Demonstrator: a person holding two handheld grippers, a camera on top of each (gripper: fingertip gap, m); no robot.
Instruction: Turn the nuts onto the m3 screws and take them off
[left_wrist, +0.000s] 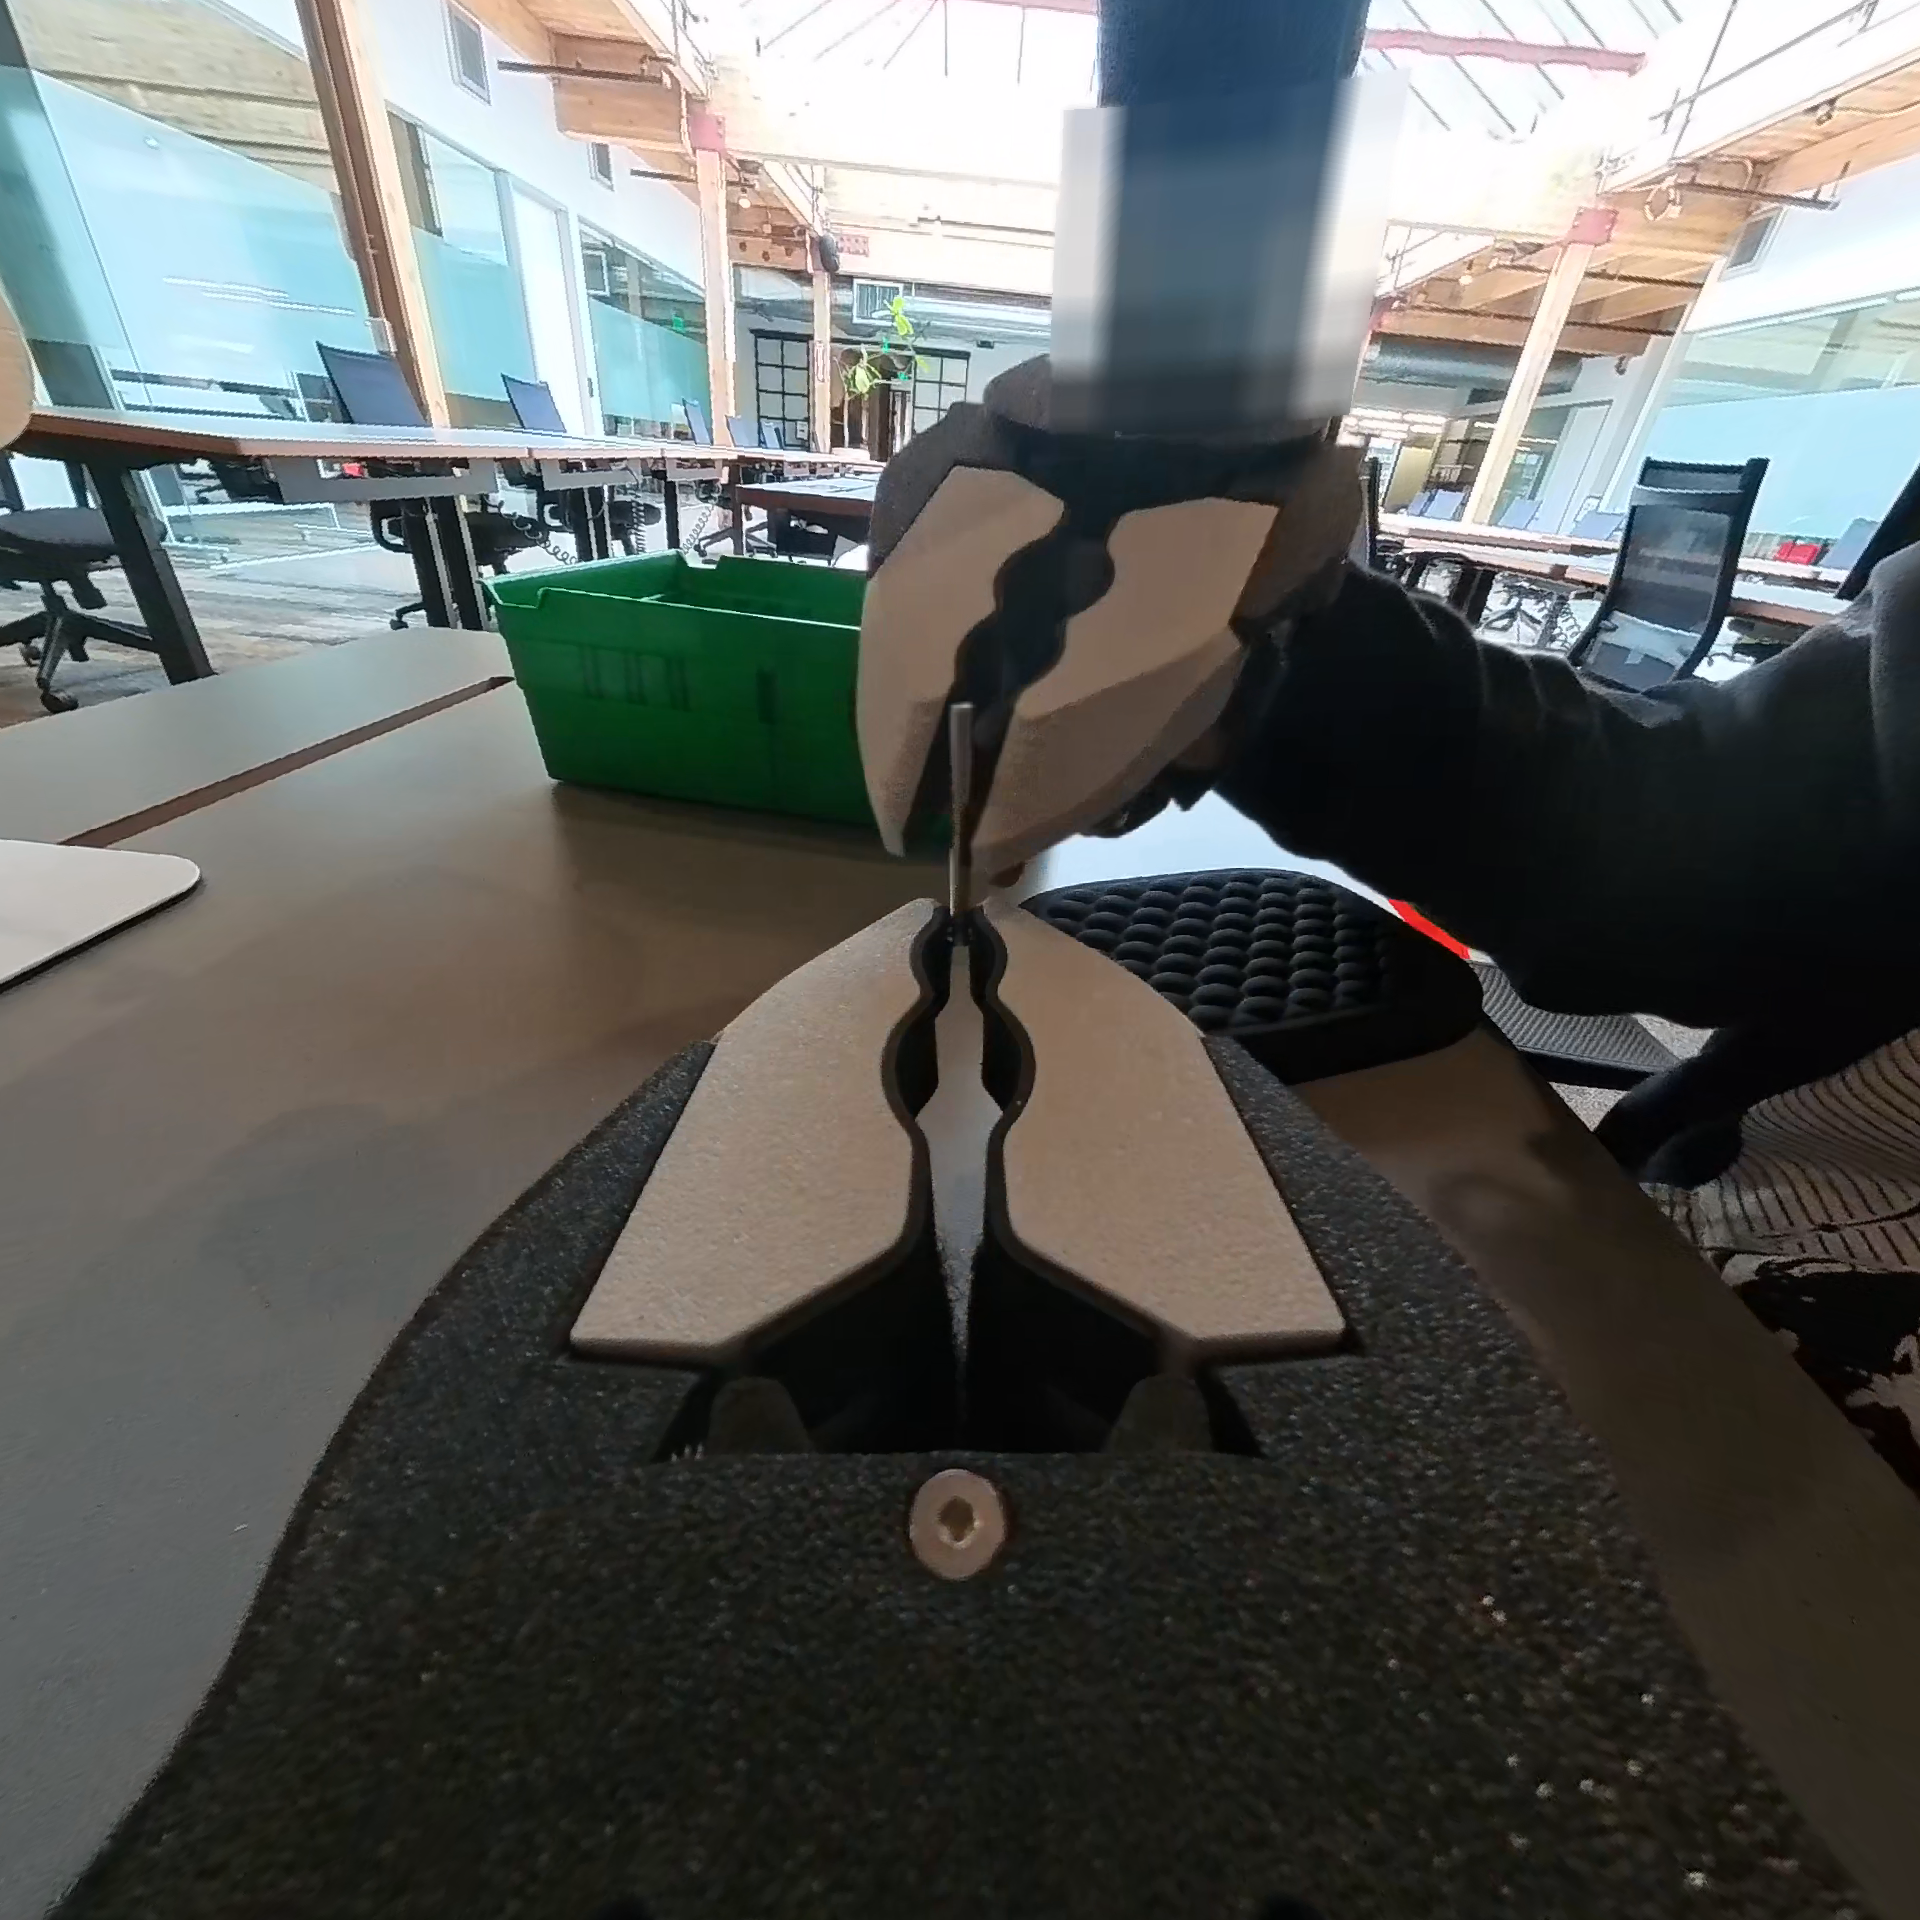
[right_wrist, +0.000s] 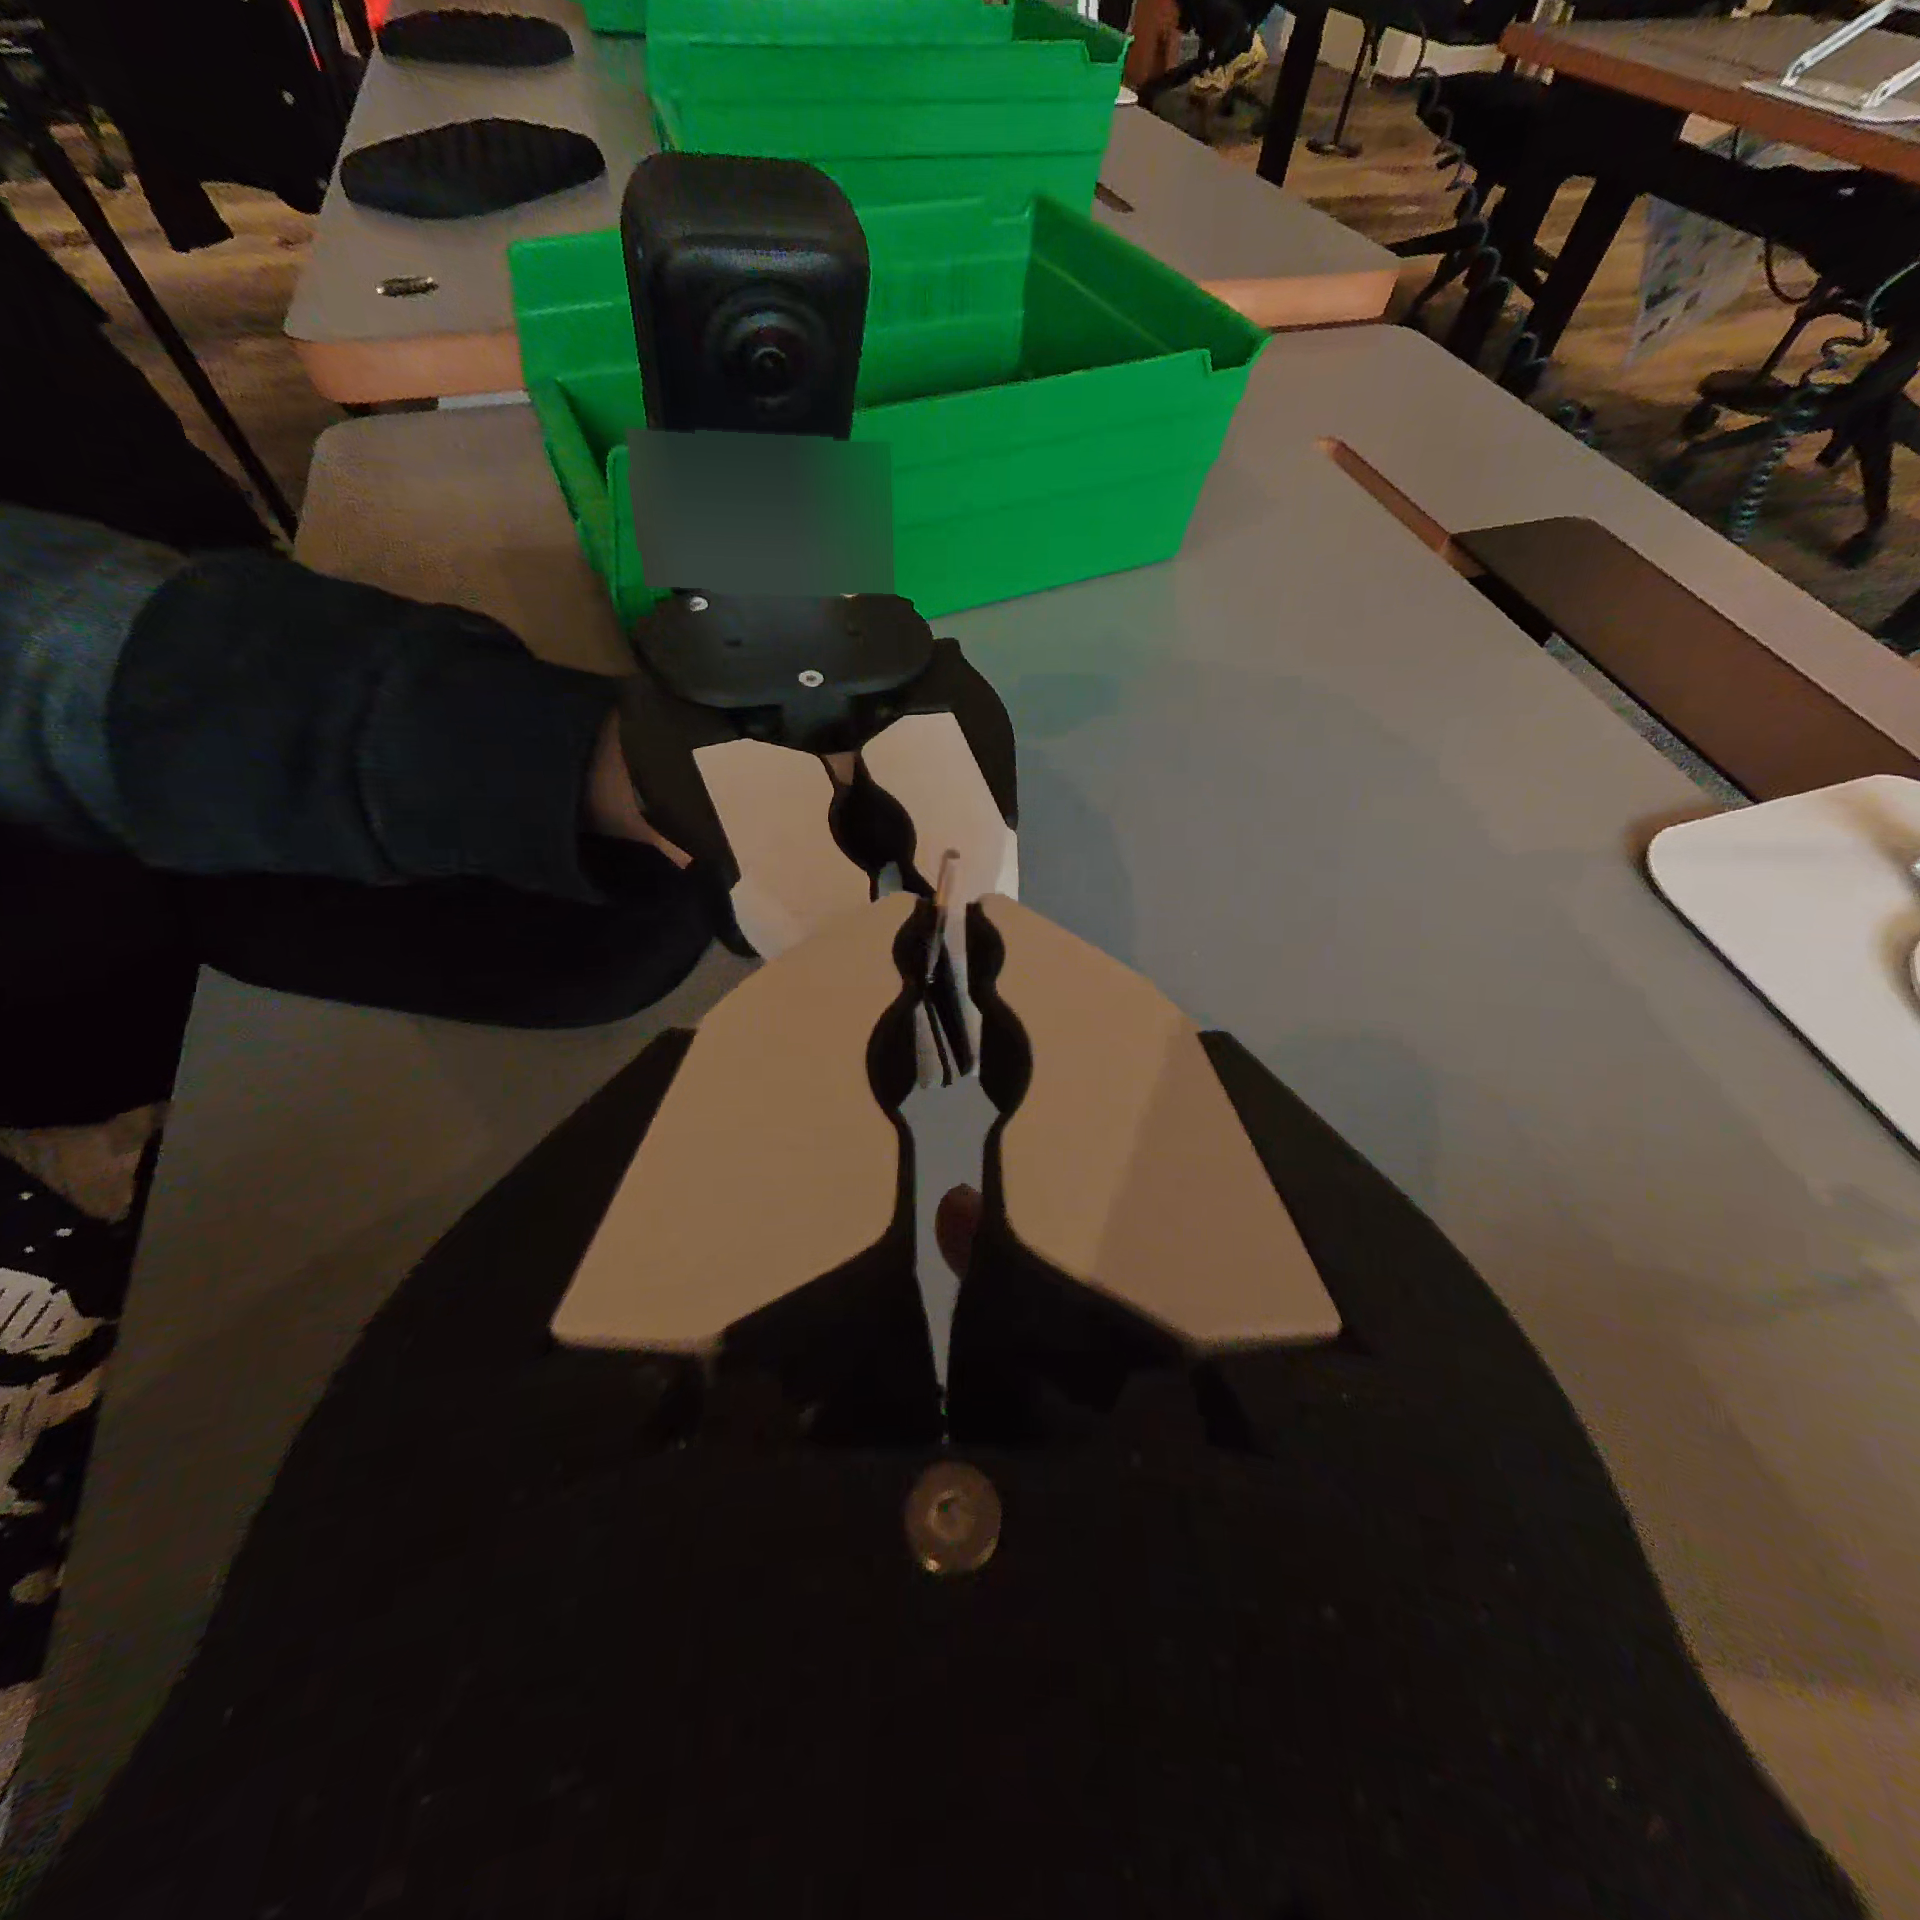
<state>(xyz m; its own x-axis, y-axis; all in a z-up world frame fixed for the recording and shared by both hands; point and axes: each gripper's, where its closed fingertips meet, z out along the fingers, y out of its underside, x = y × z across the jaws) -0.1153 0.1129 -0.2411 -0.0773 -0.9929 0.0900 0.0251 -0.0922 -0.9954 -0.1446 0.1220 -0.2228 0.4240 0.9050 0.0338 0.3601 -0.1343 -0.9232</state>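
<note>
Both hand-held grippers met above grey bench (right_wrist: 1351, 831), green bin (left_wrist: 675, 675) behind. Left hand-held gripper (left_wrist: 961, 925) pinched screw (left_wrist: 958, 821) base, shaft upright. Right hand-held gripper (right_wrist: 945, 914) closed round screw's upper shaft; nut not discernible.

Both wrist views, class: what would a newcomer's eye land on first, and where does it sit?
First, the two tools meeting tip to tip over the grey table: the left tool pinches the foot of a thin upright metal screw, while the right tool comes down around its upper end. Next, the bright green bin just behind them, and a black dimpled pad beside them at the table's edge.
</note>
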